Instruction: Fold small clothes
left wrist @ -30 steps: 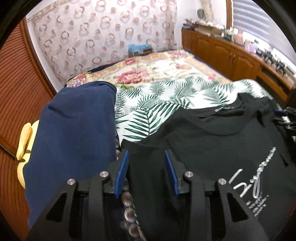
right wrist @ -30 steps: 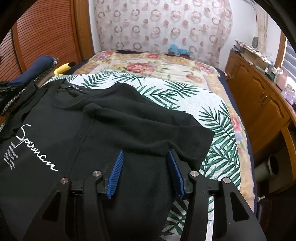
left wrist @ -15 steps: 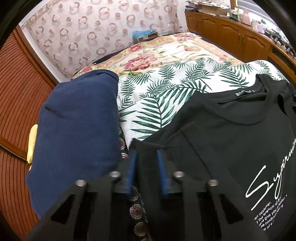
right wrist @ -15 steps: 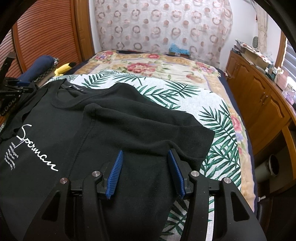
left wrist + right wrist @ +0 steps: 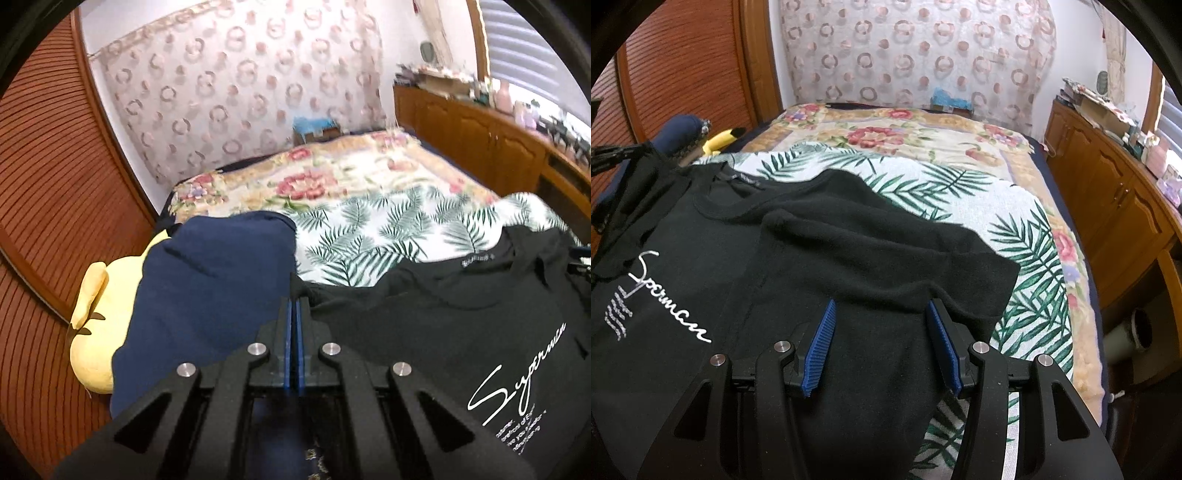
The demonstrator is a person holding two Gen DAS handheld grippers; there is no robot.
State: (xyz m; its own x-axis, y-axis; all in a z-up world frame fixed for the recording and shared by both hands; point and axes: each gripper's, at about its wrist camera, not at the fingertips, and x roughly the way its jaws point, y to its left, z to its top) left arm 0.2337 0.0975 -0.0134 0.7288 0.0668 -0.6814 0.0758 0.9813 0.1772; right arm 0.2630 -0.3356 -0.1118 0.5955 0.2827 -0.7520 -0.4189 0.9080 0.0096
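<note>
Pinched shut in the left claw (image 5: 294, 314) is the black shirt's (image 5: 849, 258) sleeve edge; the half-open right claw (image 5: 881, 343), nothing gripped, hovers above the opposite side.

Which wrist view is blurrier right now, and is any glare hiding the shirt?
Left wrist view: motion-smeared across the bedspread and cabinets; black T-shirt readable. Right wrist view: sharp, the T-shirt evenly lit; window bright, no glare on fabric.

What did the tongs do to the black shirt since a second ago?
The left tongs snapped shut on the edge of the black shirt and lifted it a little beside the navy cloth. The right tongs stayed open and still over the shirt's folded sleeve.
</note>
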